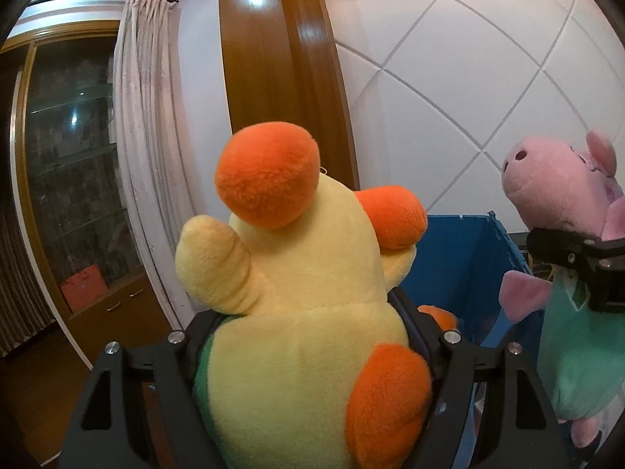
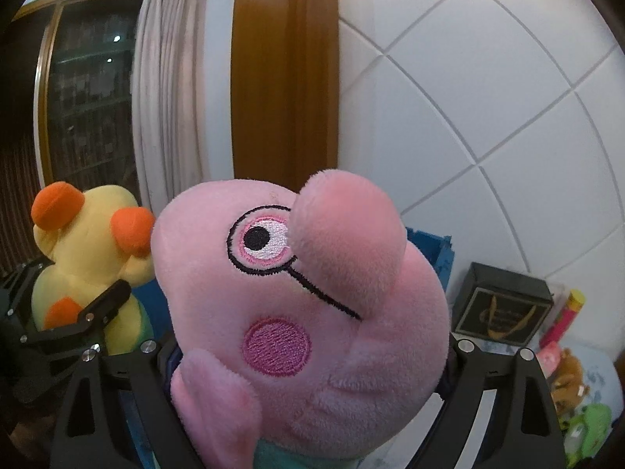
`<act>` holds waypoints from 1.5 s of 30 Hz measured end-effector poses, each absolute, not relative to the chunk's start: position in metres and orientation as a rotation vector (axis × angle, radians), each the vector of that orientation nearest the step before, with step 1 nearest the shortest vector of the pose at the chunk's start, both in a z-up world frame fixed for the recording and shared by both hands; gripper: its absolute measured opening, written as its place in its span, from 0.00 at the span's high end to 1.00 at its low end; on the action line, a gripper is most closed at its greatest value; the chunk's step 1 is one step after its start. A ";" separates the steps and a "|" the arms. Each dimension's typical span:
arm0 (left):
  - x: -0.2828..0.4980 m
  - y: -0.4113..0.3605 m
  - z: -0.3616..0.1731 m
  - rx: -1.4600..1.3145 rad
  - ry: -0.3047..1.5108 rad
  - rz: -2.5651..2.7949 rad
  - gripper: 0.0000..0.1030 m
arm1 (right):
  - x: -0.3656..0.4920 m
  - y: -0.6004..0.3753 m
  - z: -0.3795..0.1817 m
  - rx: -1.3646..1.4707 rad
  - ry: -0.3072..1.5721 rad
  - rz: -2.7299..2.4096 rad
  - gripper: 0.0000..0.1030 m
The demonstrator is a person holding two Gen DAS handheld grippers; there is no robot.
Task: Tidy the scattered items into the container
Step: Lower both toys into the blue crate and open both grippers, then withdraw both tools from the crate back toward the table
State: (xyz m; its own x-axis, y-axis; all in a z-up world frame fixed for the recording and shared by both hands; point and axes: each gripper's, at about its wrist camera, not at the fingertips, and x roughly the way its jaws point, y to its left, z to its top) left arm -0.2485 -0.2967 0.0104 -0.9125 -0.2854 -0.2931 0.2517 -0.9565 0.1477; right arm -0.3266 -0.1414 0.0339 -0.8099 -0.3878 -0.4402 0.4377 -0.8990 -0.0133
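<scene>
Yellow plush (image 1: 297,312): clamped in your left tongs (image 1: 312,336), held beside the blue container (image 1: 461,265).
Pink pig plush (image 2: 312,312): gripped by your right tongs (image 2: 308,355), beside the yellow one.

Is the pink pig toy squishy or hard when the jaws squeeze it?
Probably squishy: the pink pig plush is fuzzy and bulges past the right gripper that clamps it. Likely light, since it hangs held over the blue bin. Its arm looks floppy.

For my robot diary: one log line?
left gripper: holds yellow plush duck | right gripper: holds pink plush pig | blue plastic crate: beyond
</scene>
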 end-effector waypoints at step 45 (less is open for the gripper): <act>-0.225 -0.313 0.031 0.374 -0.123 -2.905 0.00 | -0.310 -0.152 0.047 0.582 0.206 -2.697 0.01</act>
State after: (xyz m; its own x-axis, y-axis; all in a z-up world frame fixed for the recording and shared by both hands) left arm -0.2247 -0.3126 0.0313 -0.9457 -0.2173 -0.2416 0.1962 -0.9745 0.1087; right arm -0.3098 -0.1518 0.0471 -0.8451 -0.3263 -0.4234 0.3869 -0.9199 -0.0633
